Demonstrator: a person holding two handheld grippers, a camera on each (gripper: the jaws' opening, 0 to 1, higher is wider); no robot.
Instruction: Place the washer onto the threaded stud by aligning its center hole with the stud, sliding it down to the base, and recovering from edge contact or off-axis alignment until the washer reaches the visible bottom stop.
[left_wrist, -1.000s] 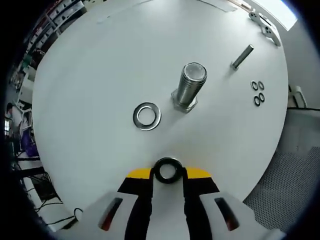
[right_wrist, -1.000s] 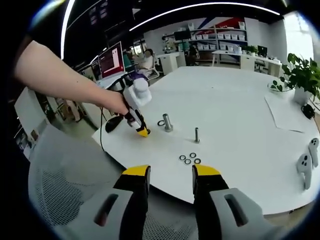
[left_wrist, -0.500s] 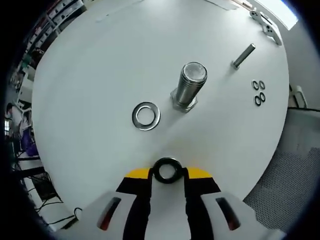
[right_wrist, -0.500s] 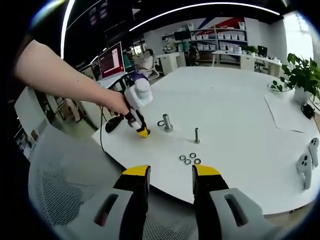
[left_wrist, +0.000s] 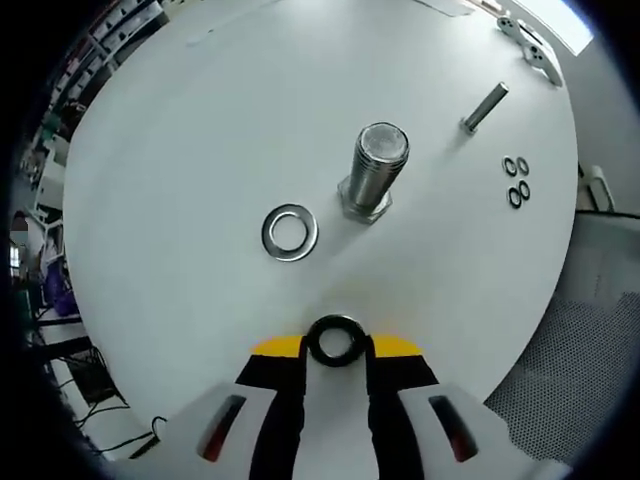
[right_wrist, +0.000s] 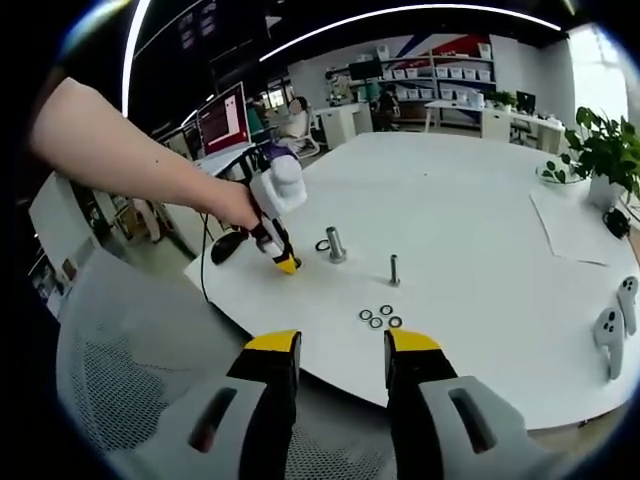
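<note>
Between your left gripper's (left_wrist: 335, 343) yellow-tipped jaws sits a dark washer (left_wrist: 335, 340), pinched at its edges and held above the white table (left_wrist: 200, 130). Beyond it, a second, bright steel washer (left_wrist: 290, 232) lies flat on the tabletop, just beside the large threaded stud (left_wrist: 373, 172), which stands upright on its hex base. Nothing rings the stud; the held washer is well short of it. Further out, a slimmer bolt (left_wrist: 484, 109) stands near the far edge, with three small dark rings (left_wrist: 516, 182) clustered close by.

Your right gripper (right_wrist: 338, 345) hangs off the near edge of the table, jaws parted with nothing between them. From the right gripper view, your hand (right_wrist: 228, 205) holds the left gripper low over the table near its corner, tips just short of the stud (right_wrist: 335, 246). Two white controllers (right_wrist: 610, 325) rest at the right edge, and a potted plant (right_wrist: 600, 150) stands beyond them.
</note>
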